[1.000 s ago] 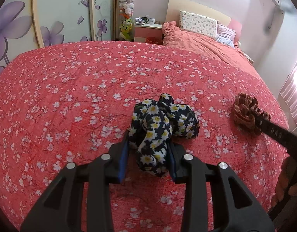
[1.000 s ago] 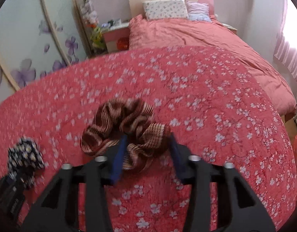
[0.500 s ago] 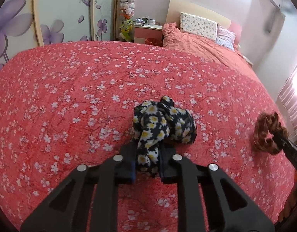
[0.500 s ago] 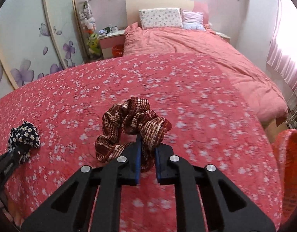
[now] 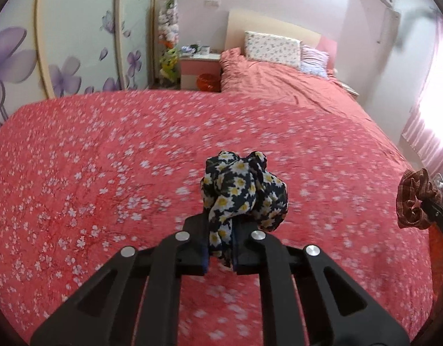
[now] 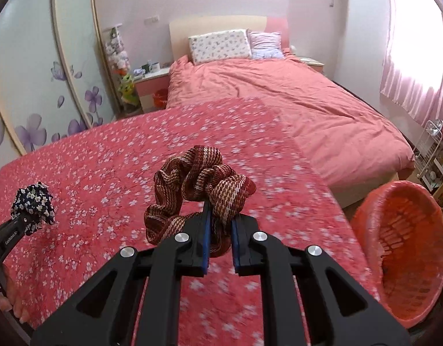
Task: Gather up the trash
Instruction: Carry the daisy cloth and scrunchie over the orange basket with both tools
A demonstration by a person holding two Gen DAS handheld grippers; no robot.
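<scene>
A dark scrunchie with white daisies point(image 5: 244, 190) hangs lifted off the red flowered cover point(image 5: 106, 173). My left gripper point(image 5: 220, 230) has it between its blue pads, and the jaws are still closing on the fabric. A brown and cream woven scrunchie point(image 6: 198, 178) is pinched in my right gripper point(image 6: 220, 225), which is shut on it above the cover. In the right wrist view the daisy scrunchie point(image 6: 34, 201) shows at the far left; in the left wrist view the brown scrunchie point(image 5: 413, 201) shows at the right edge.
An orange plastic basket point(image 6: 403, 248) stands low at the right, beside the cover's edge. Behind lies a bed with a pink duvet point(image 6: 279, 101) and pillows. A nightstand point(image 5: 200, 63) and a small orange bin point(image 5: 208, 82) are far back. A wire rack point(image 6: 431, 150) stands at the right wall.
Both grippers closed on their scrunchies and lifted them off the cover. The right one swung rightwards, bringing the orange basket into its view.
</scene>
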